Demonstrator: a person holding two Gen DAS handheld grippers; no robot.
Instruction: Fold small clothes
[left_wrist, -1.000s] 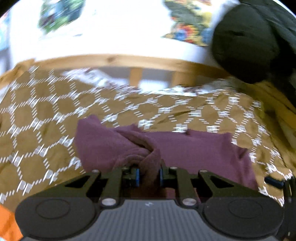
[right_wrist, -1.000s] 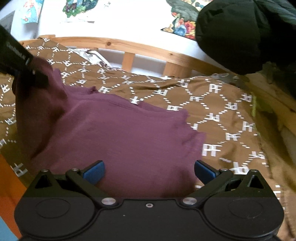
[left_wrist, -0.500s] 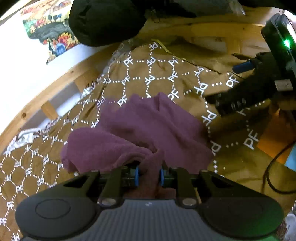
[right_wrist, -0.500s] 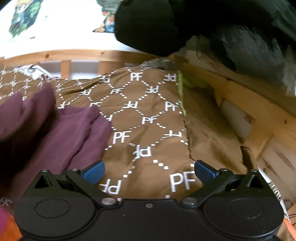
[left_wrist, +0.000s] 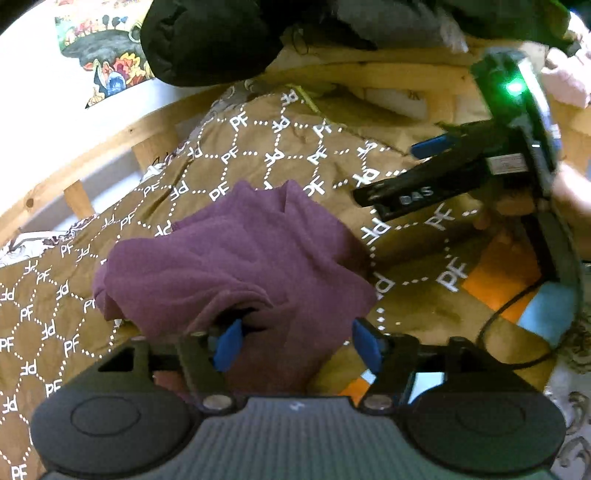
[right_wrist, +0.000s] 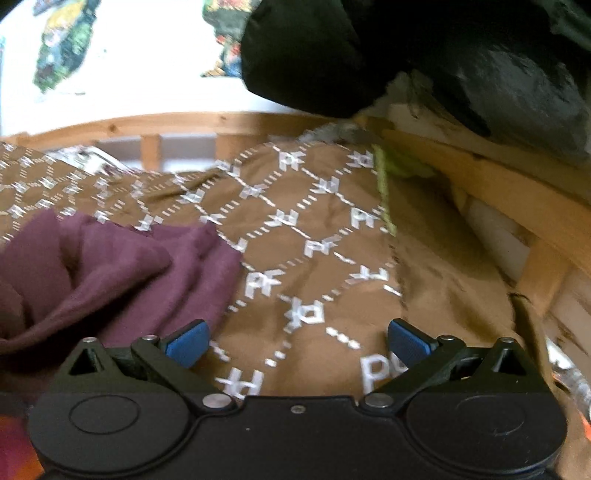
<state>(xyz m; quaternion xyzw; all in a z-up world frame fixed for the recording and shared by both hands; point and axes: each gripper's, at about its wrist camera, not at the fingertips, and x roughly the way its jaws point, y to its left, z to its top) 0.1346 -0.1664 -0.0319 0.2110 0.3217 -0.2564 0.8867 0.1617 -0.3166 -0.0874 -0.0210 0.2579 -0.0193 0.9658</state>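
While my left gripper (left_wrist: 295, 341) sits low over the near edge of the purple garment (left_wrist: 236, 258), its jaws have just been opening and now stand wide. The cloth lies loose between the blue pads (left_wrist: 227, 345), neither pressing on it, so no grip there. The garment is bunched in a rough fold on the brown PF-print bedspread (left_wrist: 280, 155), w/ a wooden bed rail (left_wrist: 122, 133) beyond it. My right gripper (right_wrist: 297, 341) also has its jaws spread wide, nothing between them but bare bedspread. In the right wrist view the garment sits left of that gripper, just beside its left pad. In the left wrist view the right gripper hangs over the bedspread, apart from the garment. A black jacket (right_wrist: 314, 55) is draped over the rail at the back.
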